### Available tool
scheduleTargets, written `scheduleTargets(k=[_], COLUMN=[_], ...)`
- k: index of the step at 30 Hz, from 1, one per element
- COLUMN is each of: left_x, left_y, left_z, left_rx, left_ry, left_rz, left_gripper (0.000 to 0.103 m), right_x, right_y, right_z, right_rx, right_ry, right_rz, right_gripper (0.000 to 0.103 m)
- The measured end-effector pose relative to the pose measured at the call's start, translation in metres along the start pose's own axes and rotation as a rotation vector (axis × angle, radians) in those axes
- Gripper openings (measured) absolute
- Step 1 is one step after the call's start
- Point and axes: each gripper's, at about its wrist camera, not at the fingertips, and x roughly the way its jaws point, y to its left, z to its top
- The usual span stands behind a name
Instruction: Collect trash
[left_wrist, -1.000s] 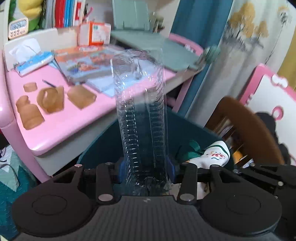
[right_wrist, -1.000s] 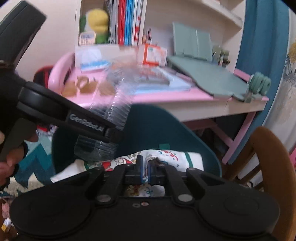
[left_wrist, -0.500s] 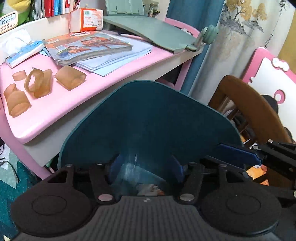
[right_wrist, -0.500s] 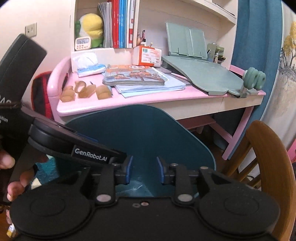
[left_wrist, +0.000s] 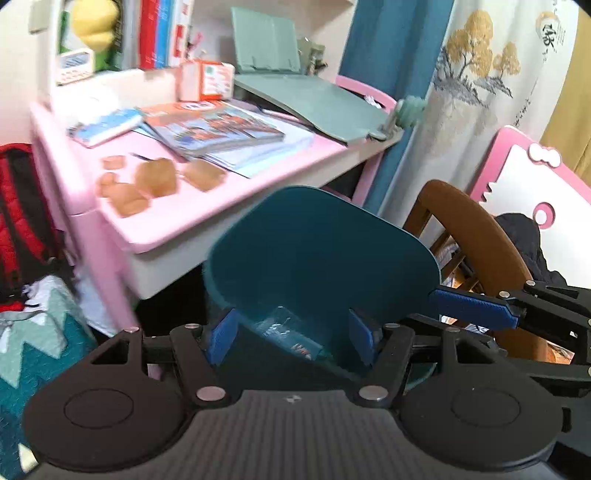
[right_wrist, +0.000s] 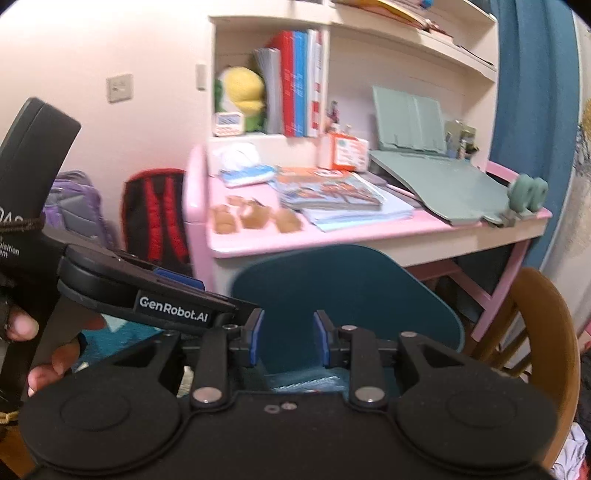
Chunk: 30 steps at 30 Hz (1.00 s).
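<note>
A teal trash bin (left_wrist: 325, 258) with its lid raised stands in front of the pink desk. A clear crushed plastic bottle (left_wrist: 288, 330) lies inside it, seen between my left fingers. My left gripper (left_wrist: 291, 336) is open and empty just above the bin's mouth. My right gripper (right_wrist: 288, 338) is open and empty beside it, also over the bin (right_wrist: 343, 295), with a bit of the clear bottle (right_wrist: 306, 382) below it. The right gripper's blue finger (left_wrist: 469, 304) shows at the right of the left wrist view.
A pink desk (left_wrist: 207, 218) holds books (left_wrist: 218, 129), several amber plastic pieces (left_wrist: 155, 181) and a green book stand (left_wrist: 310, 96). A brown wooden chair (left_wrist: 469, 221) stands right of the bin. A red backpack (right_wrist: 155, 218) leans left of the desk.
My left gripper let go of the clear bottle, which dropped into the bin. Both grippers opened and have drawn back and up from the bin.
</note>
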Motion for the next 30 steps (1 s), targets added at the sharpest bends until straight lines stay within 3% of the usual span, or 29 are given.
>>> scheduleTargets(k=[7, 16, 20, 25, 30], left_x=[-0.066, -0.136, -0.159, -0.184, -0.199], left_y=[0.027, 0.089, 0.121, 0.164, 0.207], left_z=[-0.028, -0.079, -0.11, -0.155, -0.203], left_rx=[-0.008, -0.063, -0.093, -0.163, -0.248], left_ry=[-0.056, -0.099, -0.098, -0.094, -0.089], left_rz=[0.057, 0.173, 0.223, 0.279, 0.328], left_gripper=[0.065, 0.065, 0.065, 0.065, 0.071], right_x=[-0.022, -0.012, -0.003, 0.015, 0.041], right_y=[0.052, 0.137, 0.179, 0.225, 0.265], right_z=[0.004, -0.004, -0.014, -0.032, -0.058], right_rx=[-0.017, -0.06, -0.089, -0.115, -0.119], right_ry=[-0.028, -0.025, -0.017, 0.012, 0.072], right_rz=[0.094, 0.259, 0.334, 0.421, 0.497], right_gripper=[0.029, 0.03, 0.031, 0.04, 0.043])
